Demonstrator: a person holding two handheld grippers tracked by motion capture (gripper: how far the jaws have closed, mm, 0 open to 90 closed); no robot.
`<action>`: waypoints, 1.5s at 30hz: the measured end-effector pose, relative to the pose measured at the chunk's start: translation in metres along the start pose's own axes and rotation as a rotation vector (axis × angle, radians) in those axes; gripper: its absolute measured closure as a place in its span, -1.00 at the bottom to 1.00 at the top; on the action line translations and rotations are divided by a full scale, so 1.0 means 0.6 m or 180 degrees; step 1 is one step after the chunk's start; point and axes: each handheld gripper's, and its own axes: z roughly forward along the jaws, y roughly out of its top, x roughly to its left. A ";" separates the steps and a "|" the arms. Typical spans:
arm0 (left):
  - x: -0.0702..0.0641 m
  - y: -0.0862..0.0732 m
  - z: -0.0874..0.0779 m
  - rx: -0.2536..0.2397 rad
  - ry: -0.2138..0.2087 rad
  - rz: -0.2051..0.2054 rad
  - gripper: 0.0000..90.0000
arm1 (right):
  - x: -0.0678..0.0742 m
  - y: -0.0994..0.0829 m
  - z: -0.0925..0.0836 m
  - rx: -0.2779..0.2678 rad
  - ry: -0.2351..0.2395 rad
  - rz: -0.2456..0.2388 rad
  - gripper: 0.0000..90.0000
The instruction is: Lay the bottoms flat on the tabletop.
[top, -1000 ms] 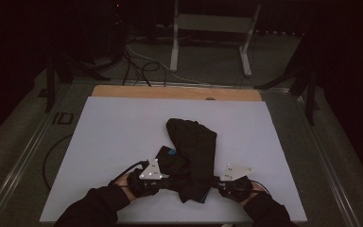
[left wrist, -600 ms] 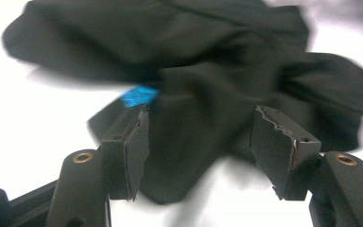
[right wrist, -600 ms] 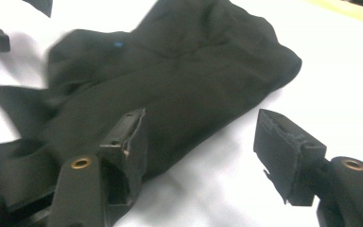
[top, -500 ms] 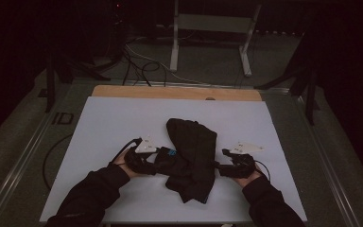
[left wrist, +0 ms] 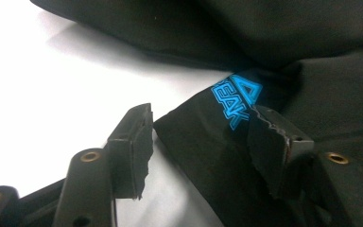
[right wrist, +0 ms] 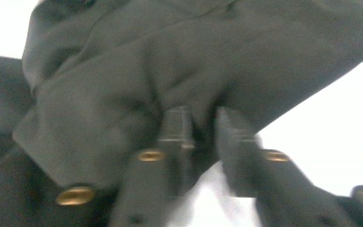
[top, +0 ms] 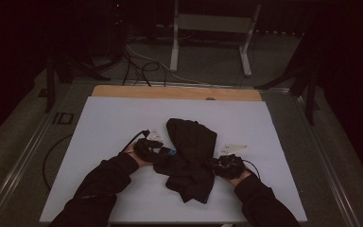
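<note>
I judged black garment (top: 191,158) soft, light, limp, bunched mid white table (top: 99,123). Left gripper (left wrist: 198,137) jaws apart, closing slightly, astride logo corner. Right gripper (right wrist: 203,127) closing, pinching opposite edge fold.

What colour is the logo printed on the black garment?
Bright blue lettering on the black fabric garment, clearest in the left gripper view.

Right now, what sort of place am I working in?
Probably a lab or recording workspace, not a home: a white table holding just a black garment, loose cables on the floor behind it, and a bare metal stand in a dark room.
</note>
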 end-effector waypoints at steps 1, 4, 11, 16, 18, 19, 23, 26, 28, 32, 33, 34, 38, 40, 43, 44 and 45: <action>0.000 0.000 0.004 0.0038 -0.0015 0.0016 -0.02 | 0.004 0.001 0.000 0.0025 -0.0021 -0.0075 0.93; 0.000 0.003 0.006 0.0043 -0.0041 0.0077 0.08 | 0.013 0.004 0.000 0.0067 -0.0035 -0.0217 1.00; -0.013 0.005 0.000 0.0054 -0.0092 0.0198 0.81 | 0.015 0.008 -0.008 -0.0023 -0.0084 -0.0236 1.00; -0.013 -0.004 -0.027 -0.0073 0.0107 0.0109 0.87 | 0.015 0.011 -0.019 -0.0103 -0.0169 -0.0261 1.00; -0.012 -0.011 -0.047 -0.0140 0.0183 0.0073 0.87 | 0.013 0.012 -0.023 -0.0121 -0.0177 -0.0239 1.00; -0.012 -0.016 -0.058 -0.0153 0.0230 0.0042 0.87 | 0.012 0.012 -0.024 -0.0128 -0.0194 -0.0223 1.00; -0.014 -0.042 -0.098 -0.0163 0.0315 -0.0030 0.87 | 0.006 0.010 -0.026 -0.0152 -0.0263 -0.0152 1.00; -0.020 -0.068 -0.123 -0.0106 0.0335 -0.0070 0.87 | 0.002 0.009 -0.026 -0.0153 -0.0323 -0.0102 1.00; -0.027 -0.086 -0.135 -0.0056 0.0359 -0.0086 0.87 | 0.001 0.008 -0.025 -0.0160 -0.0339 -0.0096 0.99; -0.041 -0.118 -0.154 -0.0005 0.0361 -0.0148 0.85 | 0.003 0.010 -0.022 -0.0237 -0.0312 0.0000 0.59; -0.044 -0.124 -0.159 0.0005 0.0372 -0.0156 0.84 | 0.003 0.010 -0.021 -0.0243 -0.0288 -0.0015 0.55; -0.048 -0.130 -0.164 0.0023 0.0409 -0.0164 0.84 | 0.004 0.011 -0.021 -0.0248 -0.0266 -0.0001 0.52; -0.058 -0.145 -0.183 0.0043 0.0478 -0.0192 0.83 | 0.006 0.011 -0.021 -0.0236 -0.0274 -0.0020 0.30; -0.065 -0.152 -0.194 0.0043 0.0446 -0.0234 0.83 | 0.004 0.010 -0.021 -0.0269 -0.0248 0.0018 0.15; -0.081 -0.161 -0.205 0.0137 0.0353 -0.0199 0.83 | 0.002 0.010 -0.023 -0.0328 -0.0145 0.0056 -0.16; -0.085 -0.163 -0.207 0.0157 0.0333 -0.0181 0.82 | 0.002 0.010 -0.023 -0.0344 -0.0130 0.0060 -0.25; -0.085 -0.163 -0.207 0.0157 0.0333 -0.0181 0.82 | 0.002 0.010 -0.023 -0.0344 -0.0130 0.0060 -0.25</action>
